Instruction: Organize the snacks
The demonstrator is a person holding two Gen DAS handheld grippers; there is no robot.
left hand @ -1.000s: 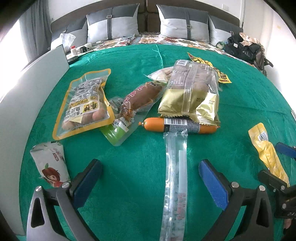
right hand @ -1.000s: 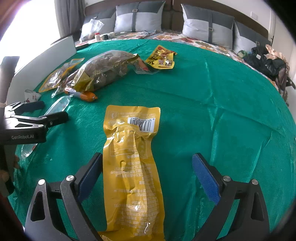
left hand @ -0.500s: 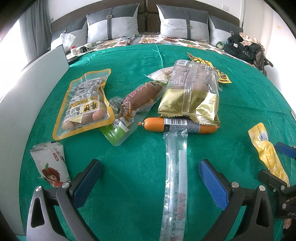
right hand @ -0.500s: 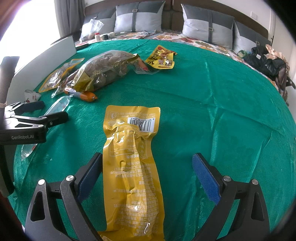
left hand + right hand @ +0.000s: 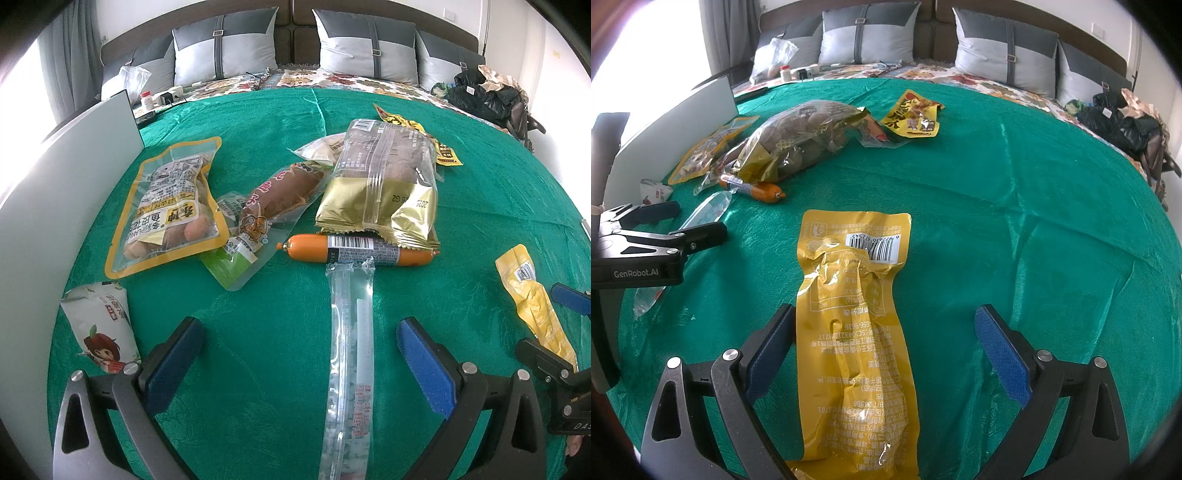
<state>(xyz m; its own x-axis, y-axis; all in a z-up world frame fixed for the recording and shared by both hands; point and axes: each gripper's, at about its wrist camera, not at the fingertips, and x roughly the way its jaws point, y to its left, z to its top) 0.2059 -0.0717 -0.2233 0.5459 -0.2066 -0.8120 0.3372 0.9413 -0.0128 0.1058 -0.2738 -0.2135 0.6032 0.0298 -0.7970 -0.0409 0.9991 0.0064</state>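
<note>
1. Green bedspread [image 5: 280, 369] carries all the snacks; both grippers sit low over it, pointing toward the pillows [image 5: 868, 35].
2. Left gripper [image 5: 299, 354]: jaws wide, gripping nothing; the long clear packet [image 5: 349, 354] lies flat between its blue pads [image 5: 424, 373], nearer the right pad, top end at the orange sausage [image 5: 306, 248].
3. Right gripper [image 5: 884, 345]: jaws wide, empty; the yellow pouch [image 5: 857, 332] lies lengthwise between them, close to the left finger.
4. Left view only: peanut pouch [image 5: 166, 206] and small white packet [image 5: 101, 325] in detail.
5. Right view only: the gold bag [image 5: 798, 140] side-on, with the yellow sachet [image 5: 912, 116] just behind it.
</note>
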